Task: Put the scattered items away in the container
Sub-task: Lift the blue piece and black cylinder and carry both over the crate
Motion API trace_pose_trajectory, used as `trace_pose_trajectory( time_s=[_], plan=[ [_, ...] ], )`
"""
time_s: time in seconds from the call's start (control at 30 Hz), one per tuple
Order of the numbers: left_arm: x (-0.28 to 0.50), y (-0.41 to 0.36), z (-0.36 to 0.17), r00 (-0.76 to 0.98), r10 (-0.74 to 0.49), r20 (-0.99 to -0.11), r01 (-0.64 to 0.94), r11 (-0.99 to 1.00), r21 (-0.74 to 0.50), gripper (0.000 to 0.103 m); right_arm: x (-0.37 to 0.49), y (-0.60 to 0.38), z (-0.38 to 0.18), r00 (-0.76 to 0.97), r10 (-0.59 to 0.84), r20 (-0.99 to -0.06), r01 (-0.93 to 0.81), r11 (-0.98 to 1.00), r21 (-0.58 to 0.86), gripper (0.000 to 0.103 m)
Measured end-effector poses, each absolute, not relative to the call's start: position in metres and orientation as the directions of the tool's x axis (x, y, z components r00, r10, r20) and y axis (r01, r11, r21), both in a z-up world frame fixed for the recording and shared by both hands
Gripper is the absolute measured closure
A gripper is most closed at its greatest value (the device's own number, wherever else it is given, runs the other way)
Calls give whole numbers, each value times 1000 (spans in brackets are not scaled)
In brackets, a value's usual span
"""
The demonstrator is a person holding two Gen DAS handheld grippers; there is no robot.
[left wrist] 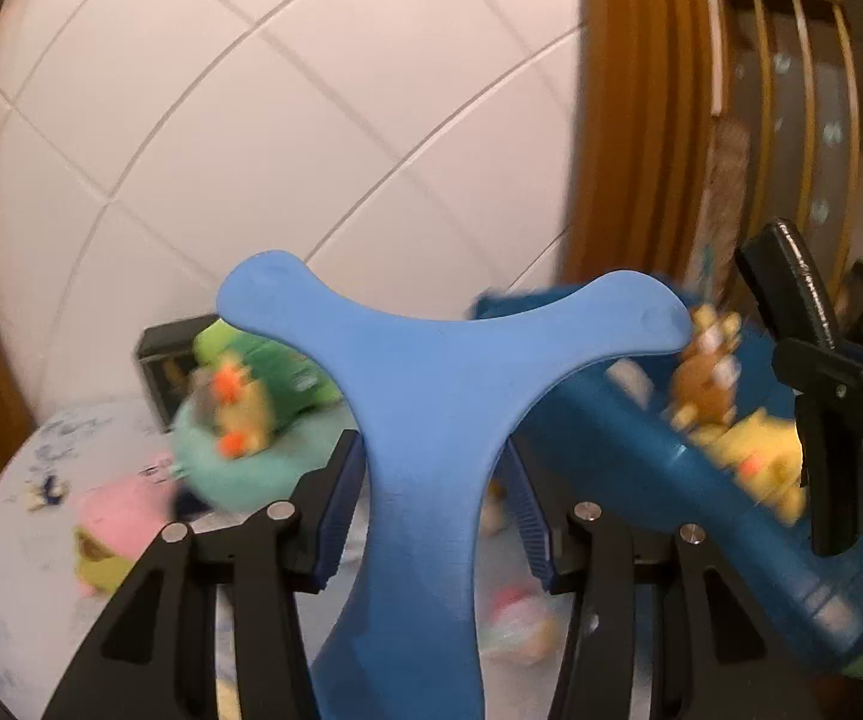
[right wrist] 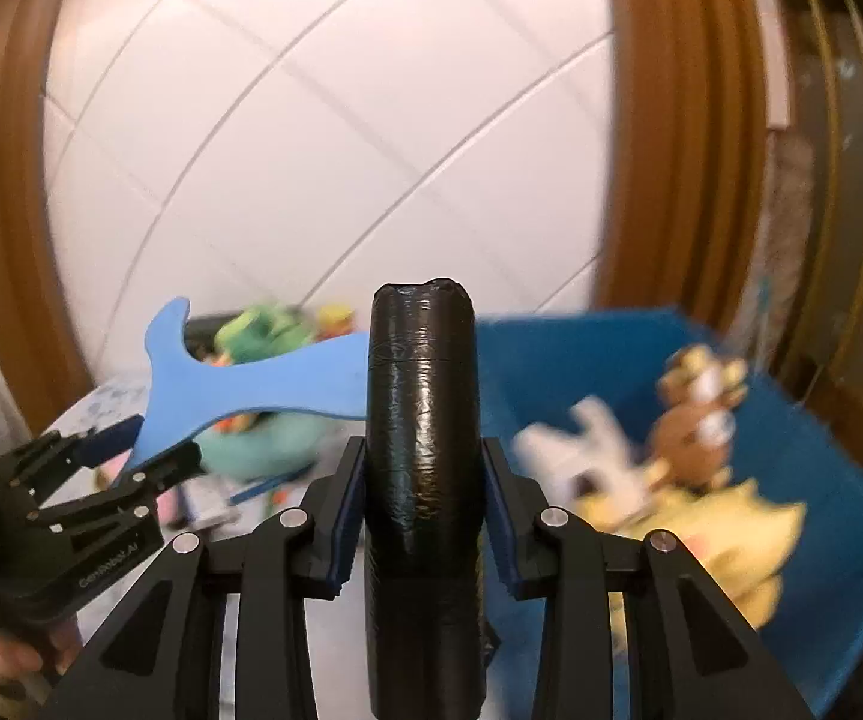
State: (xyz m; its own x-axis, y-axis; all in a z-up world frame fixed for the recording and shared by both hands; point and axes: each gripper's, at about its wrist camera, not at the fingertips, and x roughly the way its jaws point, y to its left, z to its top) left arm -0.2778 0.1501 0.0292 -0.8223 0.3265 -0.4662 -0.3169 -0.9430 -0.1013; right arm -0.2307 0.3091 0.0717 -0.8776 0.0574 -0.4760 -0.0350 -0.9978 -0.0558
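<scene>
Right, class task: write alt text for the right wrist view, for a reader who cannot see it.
The right gripper is shut on a black wrapped roll. To its left the left gripper holds a blue three-armed foam piece; to the right, plush toys lie in a blue bin.

White table — plush toys

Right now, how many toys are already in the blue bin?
3: a brown plush at the back, a white one left of it, a yellow one in front. Blur may hide more.
</scene>
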Motion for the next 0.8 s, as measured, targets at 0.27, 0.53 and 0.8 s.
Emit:
trace_pose_trajectory(
  time_s=[0.27,0.53,0.8],
  plan=[
    [-250,313,54,-770,426,-474,-431,-896,-105,56,-187,453,102,-869,142,-474,-126,-990,-67,67],
    [-246,397,33,-691,420,-588,-487,-872,-50,56,-180,538,69,-821,117,-559,-162,-986,33,67],
    [-255,411,11,-656,394,-643,-484,-874,-42,44,-185,573,42,-793,89,-603,-186,-977,102,57]
  ],
)
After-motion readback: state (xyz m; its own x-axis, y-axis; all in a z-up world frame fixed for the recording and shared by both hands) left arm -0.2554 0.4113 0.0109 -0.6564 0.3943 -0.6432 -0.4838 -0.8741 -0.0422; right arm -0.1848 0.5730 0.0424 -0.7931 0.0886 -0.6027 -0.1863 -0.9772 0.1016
